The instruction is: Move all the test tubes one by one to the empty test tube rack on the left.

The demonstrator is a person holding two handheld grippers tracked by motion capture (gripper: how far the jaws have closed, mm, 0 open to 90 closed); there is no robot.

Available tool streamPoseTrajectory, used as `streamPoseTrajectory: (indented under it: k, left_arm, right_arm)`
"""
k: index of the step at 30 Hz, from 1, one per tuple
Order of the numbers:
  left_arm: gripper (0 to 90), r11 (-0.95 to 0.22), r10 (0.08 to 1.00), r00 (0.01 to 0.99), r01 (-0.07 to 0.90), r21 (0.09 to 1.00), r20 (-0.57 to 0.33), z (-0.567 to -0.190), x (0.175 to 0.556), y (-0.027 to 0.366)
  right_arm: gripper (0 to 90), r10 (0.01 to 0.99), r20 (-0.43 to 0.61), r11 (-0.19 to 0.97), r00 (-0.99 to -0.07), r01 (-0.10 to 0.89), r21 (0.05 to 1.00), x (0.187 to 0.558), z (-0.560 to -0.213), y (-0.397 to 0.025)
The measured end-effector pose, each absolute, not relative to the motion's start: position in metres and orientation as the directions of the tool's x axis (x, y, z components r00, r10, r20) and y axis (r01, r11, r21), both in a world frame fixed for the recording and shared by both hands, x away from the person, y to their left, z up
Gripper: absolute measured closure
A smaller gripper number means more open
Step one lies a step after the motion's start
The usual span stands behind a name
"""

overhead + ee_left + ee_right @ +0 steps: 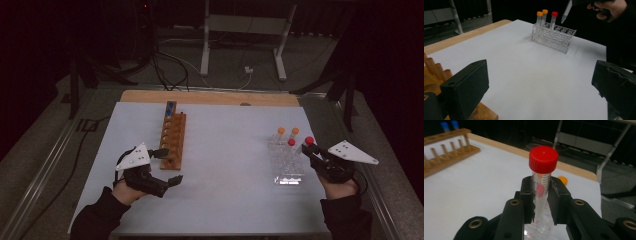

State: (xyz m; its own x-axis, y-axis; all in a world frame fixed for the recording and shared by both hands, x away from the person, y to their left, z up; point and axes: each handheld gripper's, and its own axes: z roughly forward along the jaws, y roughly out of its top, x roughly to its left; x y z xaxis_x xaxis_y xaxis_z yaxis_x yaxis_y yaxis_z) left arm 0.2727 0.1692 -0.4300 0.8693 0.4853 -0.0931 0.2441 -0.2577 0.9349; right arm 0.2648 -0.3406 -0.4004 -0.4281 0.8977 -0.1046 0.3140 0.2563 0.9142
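While the right gripper (311, 150) sits at the right edge of the high view, its two black jaws are clamped on a clear tube with a red cap (541, 182), held lifted just beside the right side of the clear plastic rack (287, 162). Seen through the right gripper view, the tube stands upright in the centre of the frame, its cap above the jaws and printed scale marks on its wall. Three more capped tubes stand in the far end of that rack, two orange (281, 131) and one red (291, 143). At the lower left of the high view, the left gripper (170, 167) rests with its jaws spread wide and nothing between them, just beside the near end of a wooden rack (175, 140). Two blue-capped tubes (171, 106) stand at the far end of the wooden rack. Both racks sit on a pale sheet covering the table (225, 165), well apart from each other.
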Motion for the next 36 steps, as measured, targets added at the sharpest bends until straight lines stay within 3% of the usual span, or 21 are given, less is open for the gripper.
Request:
streamPoseTrajectory:
  k: [9,27,36]
  left_arm:
    - [2.0,-0.265,0.465,0.880,0.245,0.933,-0.099,-0.427,0.272,0.164]
    - [2.2,-0.284,0.410,0.906,0.238,0.929,-0.106,-0.420,0.270,0.145]
    - [2.5,-0.292,0.356,0.929,0.212,0.933,-0.100,-0.416,0.268,0.129]
  right_arm:
    - [74.9,0.847,-0.092,0.277,-0.524,0.287,0.917,0.260,-0.396,-0.312]
    - [74.9,0.652,-0.049,0.406,-0.756,0.294,0.865,0.263,-0.428,-0.223]
    - [74.9,0.568,-0.032,0.449,-0.823,0.277,0.850,0.258,-0.435,-0.193]
